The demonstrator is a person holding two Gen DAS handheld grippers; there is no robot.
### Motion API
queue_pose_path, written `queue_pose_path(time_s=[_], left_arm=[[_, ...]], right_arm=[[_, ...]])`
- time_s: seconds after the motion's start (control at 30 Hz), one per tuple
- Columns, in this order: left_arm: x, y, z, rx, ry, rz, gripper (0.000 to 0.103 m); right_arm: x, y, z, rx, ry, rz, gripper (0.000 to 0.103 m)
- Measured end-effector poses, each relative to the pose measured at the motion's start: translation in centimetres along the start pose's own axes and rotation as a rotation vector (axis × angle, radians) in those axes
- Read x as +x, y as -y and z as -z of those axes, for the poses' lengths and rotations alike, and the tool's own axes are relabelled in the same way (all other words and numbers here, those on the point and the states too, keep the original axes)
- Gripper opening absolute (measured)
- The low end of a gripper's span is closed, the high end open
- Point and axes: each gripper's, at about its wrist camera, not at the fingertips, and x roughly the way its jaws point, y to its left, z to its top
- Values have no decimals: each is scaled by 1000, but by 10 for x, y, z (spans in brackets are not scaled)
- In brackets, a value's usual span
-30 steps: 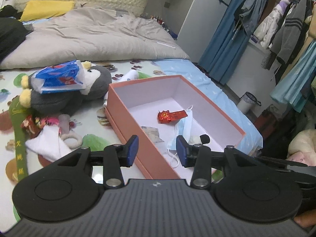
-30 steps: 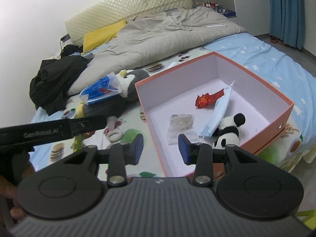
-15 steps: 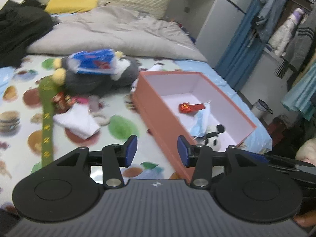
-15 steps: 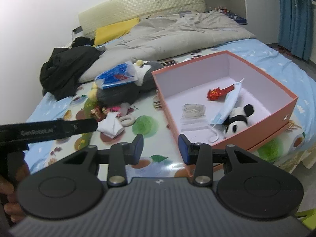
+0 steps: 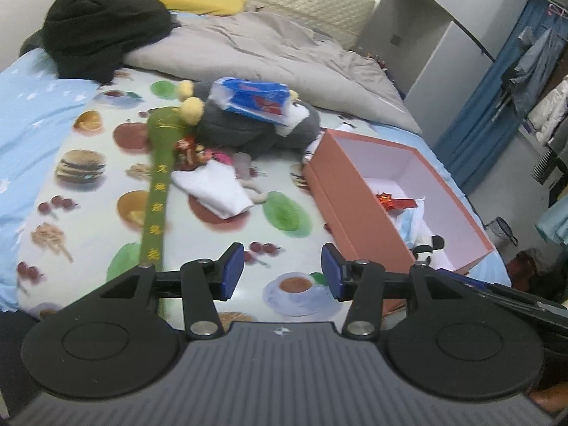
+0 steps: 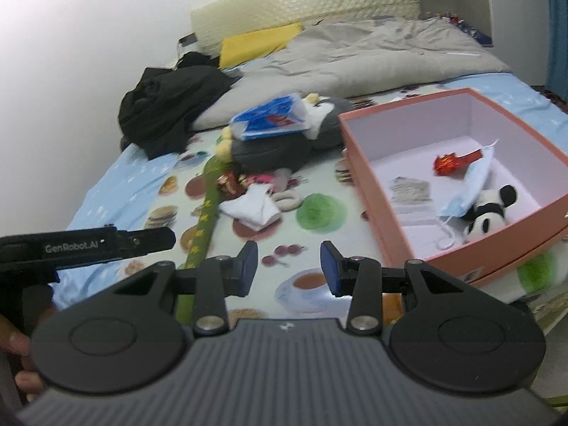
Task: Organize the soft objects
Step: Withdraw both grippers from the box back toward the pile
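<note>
An orange box (image 5: 351,209) (image 6: 365,177) lies on the bed's fruit-print sheet, holding a panda plush (image 6: 488,211), a blue face mask (image 6: 468,184) and a red trinket (image 6: 451,161). Left of it lie a folded white cloth (image 5: 213,188) (image 6: 254,206), a long green band (image 5: 158,184) (image 6: 207,209) and a grey penguin plush (image 5: 248,127) (image 6: 280,145) with a blue tissue pack (image 5: 254,97) on top. My left gripper (image 5: 282,277) hovers over the sheet, its jaws opening with nothing between them. My right gripper (image 6: 285,266) is open and empty beside the box.
A black garment heap (image 5: 103,21) and a grey duvet (image 5: 269,49) fill the bed's far end near a yellow pillow (image 6: 259,42). Small toys and a ring (image 6: 285,197) lie by the cloth. A wardrobe and hanging clothes (image 5: 532,71) stand on the right.
Both grippers swung left, away from the box toward the loose items; the box now sits at the right of each view. The left jaws have spread a little wider.
</note>
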Motion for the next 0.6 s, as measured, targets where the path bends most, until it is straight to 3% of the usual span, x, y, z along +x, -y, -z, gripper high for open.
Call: queue_pose_path(time_s=[0.4, 0.43, 0.5, 0.6], left_arm=[[22, -25, -1, -81, -40, -38, 54], [28, -26, -2, -81, -49, -55, 54], [43, -31, -7, -104, -64, -62, 54], [67, -41, -17, -148, -92, -43, 55]], right_arm=[[32, -9, 4, -32, -87, -13, 43], [38, -9, 2, -43, -104, -13, 46], [50, -10, -2, -73, -135, -14, 61], [66, -11, -9, -95, -154, -13, 64]])
